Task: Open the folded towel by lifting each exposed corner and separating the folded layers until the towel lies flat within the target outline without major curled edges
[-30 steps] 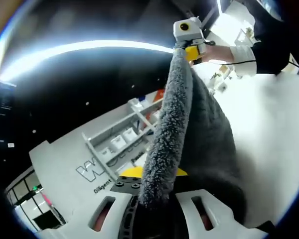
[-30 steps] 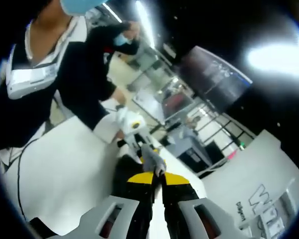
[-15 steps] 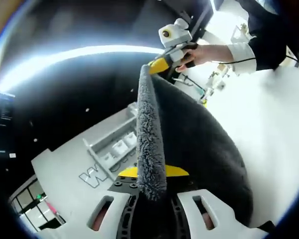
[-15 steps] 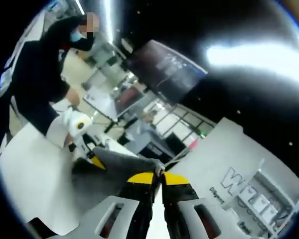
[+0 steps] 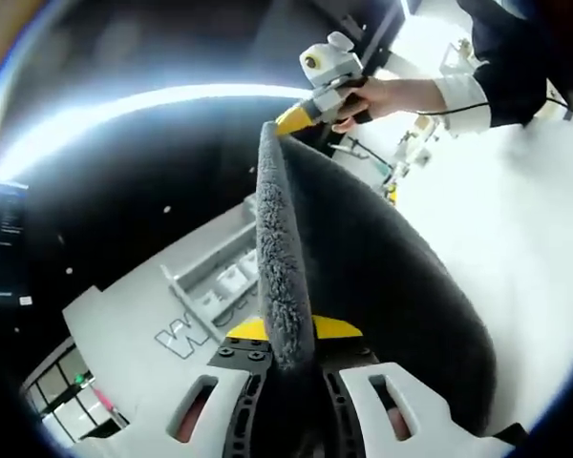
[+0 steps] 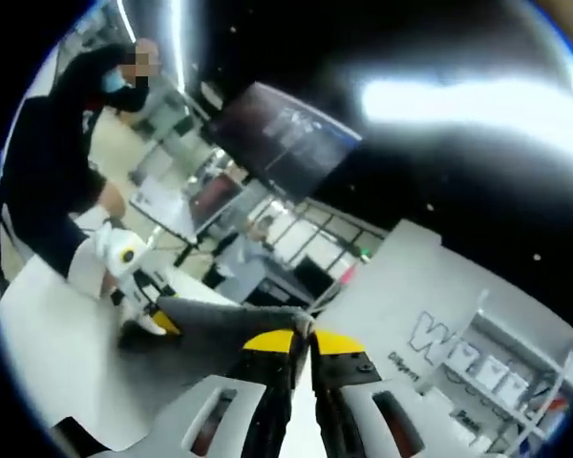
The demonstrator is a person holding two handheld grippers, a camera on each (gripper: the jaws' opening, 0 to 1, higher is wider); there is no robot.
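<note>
A dark grey towel (image 5: 382,286) hangs stretched in the air between both grippers, above the white table (image 5: 525,219). In the left gripper view my left gripper (image 5: 286,358) is shut on one corner, and the towel's fuzzy top edge (image 5: 277,258) runs up to the right gripper (image 5: 288,122), held in a hand at the top. In the right gripper view my right gripper (image 6: 303,334) is shut on the opposite corner of the towel (image 6: 224,320), which reaches left to the left gripper (image 6: 162,322).
The person (image 6: 48,181) in a dark top stands behind the white table (image 6: 48,334). A white panel with lettering (image 5: 172,334) and shelving (image 5: 220,277) lie beyond. Background desks and screens (image 6: 277,143) stand far off.
The grippers have moved apart and the towel has been pulled taut between them; its top edge now runs straight. Both views have swung with the hands.
</note>
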